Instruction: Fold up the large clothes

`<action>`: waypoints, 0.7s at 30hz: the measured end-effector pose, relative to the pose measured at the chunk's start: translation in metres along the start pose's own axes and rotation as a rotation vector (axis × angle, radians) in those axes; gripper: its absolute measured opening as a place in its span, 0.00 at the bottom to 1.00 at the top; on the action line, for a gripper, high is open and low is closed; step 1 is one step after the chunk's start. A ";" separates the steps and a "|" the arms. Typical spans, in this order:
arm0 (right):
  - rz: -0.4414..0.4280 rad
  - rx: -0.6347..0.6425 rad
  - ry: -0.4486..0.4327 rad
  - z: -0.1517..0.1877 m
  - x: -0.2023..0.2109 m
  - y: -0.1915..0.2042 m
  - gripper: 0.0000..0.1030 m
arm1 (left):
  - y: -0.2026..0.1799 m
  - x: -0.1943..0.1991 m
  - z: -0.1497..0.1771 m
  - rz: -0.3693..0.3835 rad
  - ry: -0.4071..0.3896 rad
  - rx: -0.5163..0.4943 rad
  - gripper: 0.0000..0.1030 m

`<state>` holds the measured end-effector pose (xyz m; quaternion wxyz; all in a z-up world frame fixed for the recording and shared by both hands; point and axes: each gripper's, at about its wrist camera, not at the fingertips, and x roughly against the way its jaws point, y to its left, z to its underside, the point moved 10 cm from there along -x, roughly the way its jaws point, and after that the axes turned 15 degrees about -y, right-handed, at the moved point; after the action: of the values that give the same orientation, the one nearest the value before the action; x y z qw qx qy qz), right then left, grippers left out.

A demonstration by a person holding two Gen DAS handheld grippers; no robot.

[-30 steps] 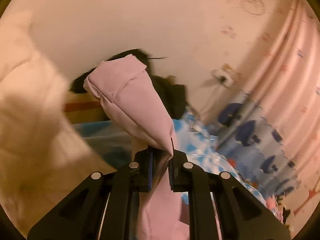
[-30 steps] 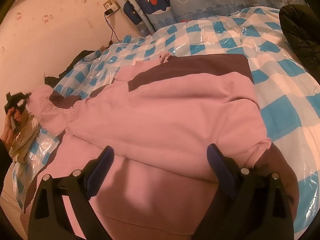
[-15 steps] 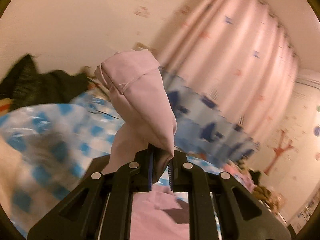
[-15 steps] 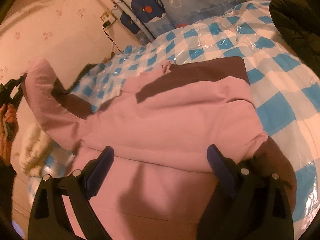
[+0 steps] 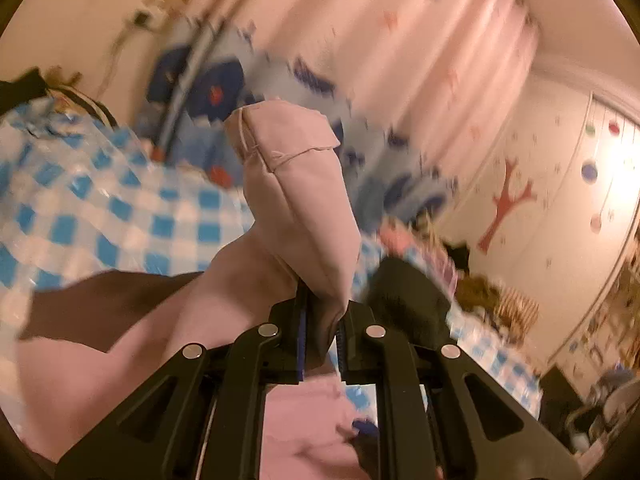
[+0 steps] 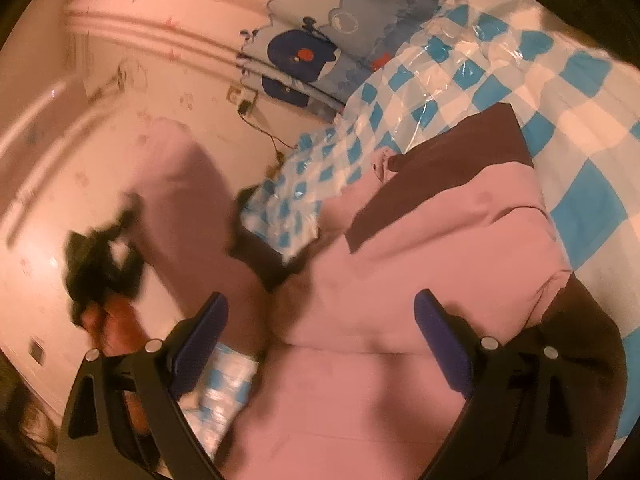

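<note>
While your left gripper [image 5: 320, 334] pinches the pink sleeve [image 5: 296, 200] between nearly closed jaws, the cuff end of that sleeve stands up past the fingertips, its stitched hem facing the curtains [image 5: 420, 60]. From the right wrist view you see the same sleeve [image 6: 192, 208] lifted off the bed beside its left edge, stretched between the blurred left gripper [image 6: 104, 256] and the body of the pink and brown garment [image 6: 420, 280]. That garment lies spread across the blue-and-white checked bed cover [image 6: 580, 152], with one brown panel toward the far side of the bed and another at the garment's right edge. Your right gripper [image 6: 320, 344] hovers over the near part of the garment with its jaws spread wide and nothing between the blue pads [image 6: 444, 344]. A whale-print curtain [image 6: 320, 40] hangs beyond the far edge of the bed.
</note>
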<state>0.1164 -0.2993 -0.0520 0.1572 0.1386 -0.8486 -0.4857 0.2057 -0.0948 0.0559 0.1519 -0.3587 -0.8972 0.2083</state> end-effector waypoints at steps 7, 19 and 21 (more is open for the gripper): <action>-0.037 -0.181 -0.006 -0.014 0.005 -0.022 0.88 | 0.002 -0.068 0.137 -0.034 0.243 -0.121 0.10; -0.022 -0.222 0.009 -0.018 0.008 -0.031 0.88 | -0.030 -0.054 0.235 0.007 0.540 -0.424 0.54; -0.001 -0.213 0.017 -0.017 0.005 -0.032 0.89 | -0.039 -0.035 0.218 0.002 0.517 -0.473 0.56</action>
<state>0.1217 -0.3301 -0.0710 0.1777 0.1257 -0.7907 -0.5722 0.1151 -0.2024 -0.1191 0.2864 -0.4257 -0.8522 -0.1029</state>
